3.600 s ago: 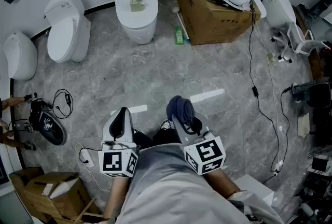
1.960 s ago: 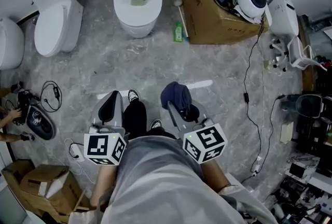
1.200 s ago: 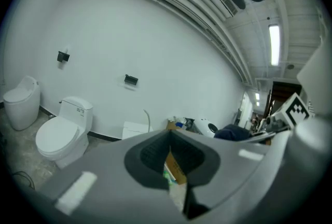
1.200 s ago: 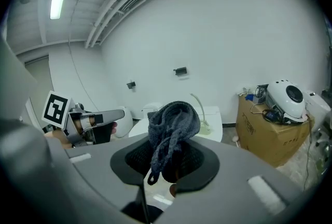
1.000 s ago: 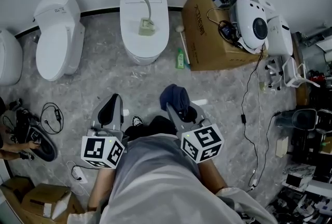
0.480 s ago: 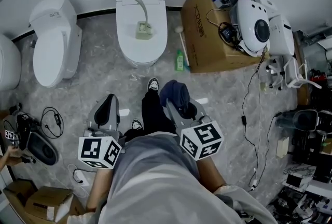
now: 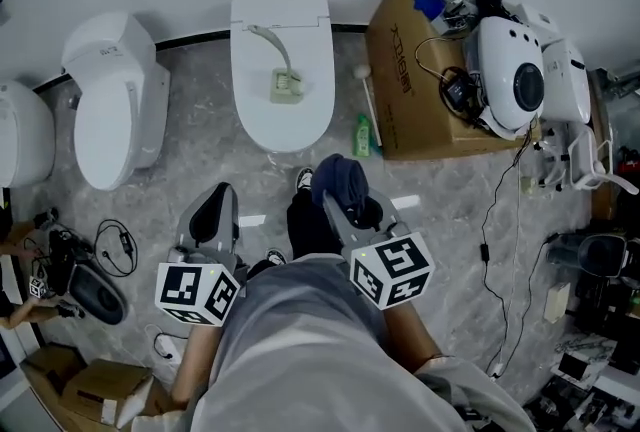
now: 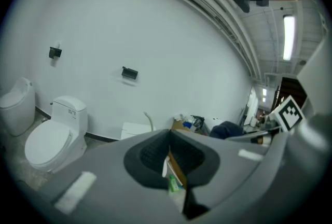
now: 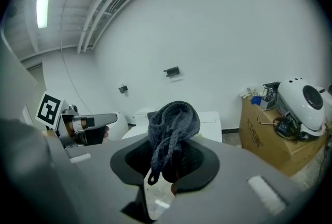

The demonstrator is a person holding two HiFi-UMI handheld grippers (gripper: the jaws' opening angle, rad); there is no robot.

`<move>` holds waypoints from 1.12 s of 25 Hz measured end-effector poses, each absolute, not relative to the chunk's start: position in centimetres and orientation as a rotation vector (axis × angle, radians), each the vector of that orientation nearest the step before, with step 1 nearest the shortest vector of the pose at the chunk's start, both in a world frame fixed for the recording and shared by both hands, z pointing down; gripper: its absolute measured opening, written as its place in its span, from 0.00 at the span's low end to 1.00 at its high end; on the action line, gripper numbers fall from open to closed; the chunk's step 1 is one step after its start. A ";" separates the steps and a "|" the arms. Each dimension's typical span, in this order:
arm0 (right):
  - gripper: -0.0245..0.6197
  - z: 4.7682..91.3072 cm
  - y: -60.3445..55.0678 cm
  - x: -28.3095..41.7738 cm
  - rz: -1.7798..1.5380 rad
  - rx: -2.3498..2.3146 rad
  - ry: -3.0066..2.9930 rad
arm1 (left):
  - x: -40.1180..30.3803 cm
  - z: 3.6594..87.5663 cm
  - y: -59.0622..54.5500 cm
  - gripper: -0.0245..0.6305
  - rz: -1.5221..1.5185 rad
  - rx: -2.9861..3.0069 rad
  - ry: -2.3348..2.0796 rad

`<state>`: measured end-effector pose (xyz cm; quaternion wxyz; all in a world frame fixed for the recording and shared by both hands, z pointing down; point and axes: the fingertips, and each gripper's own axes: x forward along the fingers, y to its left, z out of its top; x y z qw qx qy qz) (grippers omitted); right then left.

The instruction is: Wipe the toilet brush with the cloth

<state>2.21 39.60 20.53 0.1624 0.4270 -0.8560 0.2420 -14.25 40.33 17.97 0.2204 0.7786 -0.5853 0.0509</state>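
Grey floor [image 7: 200, 175], right gripper [image 9: 165, 168] pinching dark cloth [image 9: 174, 124]

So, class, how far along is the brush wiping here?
Done: the right gripper clamps the cloth. In hand: nothing more; the left gripper is empty. Left: the toilet brush lies untouched on the toilet lid, so grabbing and wiping it remain.

The toilet [image 7: 296, 125] bearing the toilet brush [image 7: 286, 84] has drawn nearer (shoe [image 7: 304, 180] now at its base).
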 end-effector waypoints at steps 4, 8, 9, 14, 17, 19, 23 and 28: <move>0.18 20.9 35.1 2.5 0.714 1.202 -2.459 | -13.8 17.7 36.4 0.04 0.175 2.146 -1.634; 0.19 21.0 31.2 2.9 0.725 1.185 -2.476 | -13.2 17.2 32.7 0.04 0.188 2.146 -1.652; 0.19 21.0 30.2 3.0 0.728 1.180 -2.479 | -13.1 17.2 31.7 0.04 0.187 2.144 -1.658; 0.19 21.0 25.3 3.7 0.726 1.152 -2.497 | -12.4 16.6 26.5 0.04 0.169 2.143 -1.688; 0.19 21.0 22.7 4.1 0.713 1.135 -2.504 | -12.2 16.4 23.7 0.04 0.148 2.135 -1.711; 0.19 21.1 21.2 4.3 0.707 1.119 -2.507 | -12.1 16.5 22.2 0.04 0.133 2.123 -1.727; 0.19 21.4 18.6 4.7 0.704 1.083 -2.511 | -11.7 17.0 19.7 0.04 0.115 2.094 -1.747; 0.19 21.7 16.1 4.6 0.702 1.038 -2.522 | -11.3 17.2 17.8 0.04 0.117 2.068 -1.770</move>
